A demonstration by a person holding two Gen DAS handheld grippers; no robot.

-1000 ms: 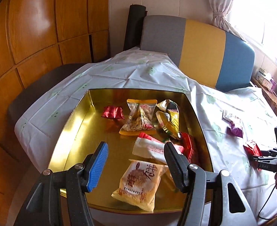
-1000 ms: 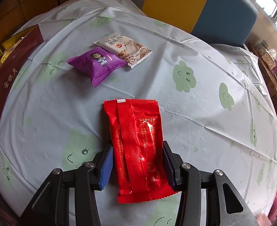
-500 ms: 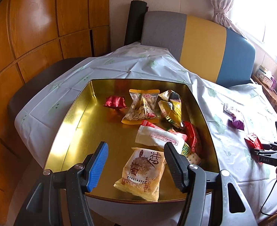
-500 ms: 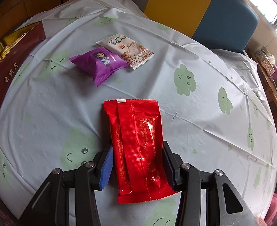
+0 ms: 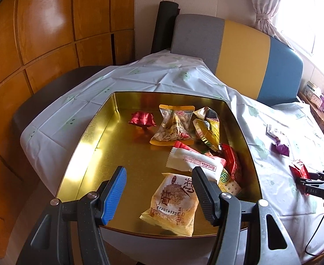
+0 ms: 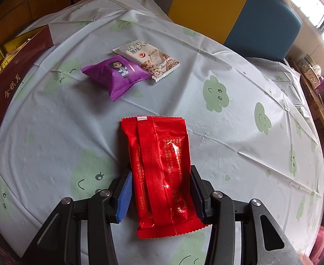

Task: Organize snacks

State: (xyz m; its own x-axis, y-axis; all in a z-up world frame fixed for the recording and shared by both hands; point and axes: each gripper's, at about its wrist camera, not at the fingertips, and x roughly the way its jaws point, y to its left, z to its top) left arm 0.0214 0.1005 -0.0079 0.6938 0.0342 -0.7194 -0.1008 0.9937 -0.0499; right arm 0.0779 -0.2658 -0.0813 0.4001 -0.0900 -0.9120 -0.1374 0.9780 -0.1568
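Two snack packets are lying loose on the cloth-covered counter (image 6: 239, 132) beyond the right gripper (image 6: 160, 190): a purple packet (image 6: 117, 75) and, touching its far side, a white nut packet (image 6: 148, 57). The right gripper is pointing steeply down with its jaws closed against both long edges of a red packet (image 6: 162, 172), which looks to be resting on, or barely above, the cloth. Off to the left, the gold tin tray (image 5: 91, 154) is holding the sorted snacks, among them a peanut pouch (image 5: 173, 125) and a yellow pastry packet (image 5: 173, 203). The left gripper (image 5: 158, 195) is hanging over the tray's near edge, jaws spread wide and gripping nothing. I judge the step in hand to be picking up the red packet; next it needs lifting clear and carrying across to the tray, with the grip kept firm on slippery foil.
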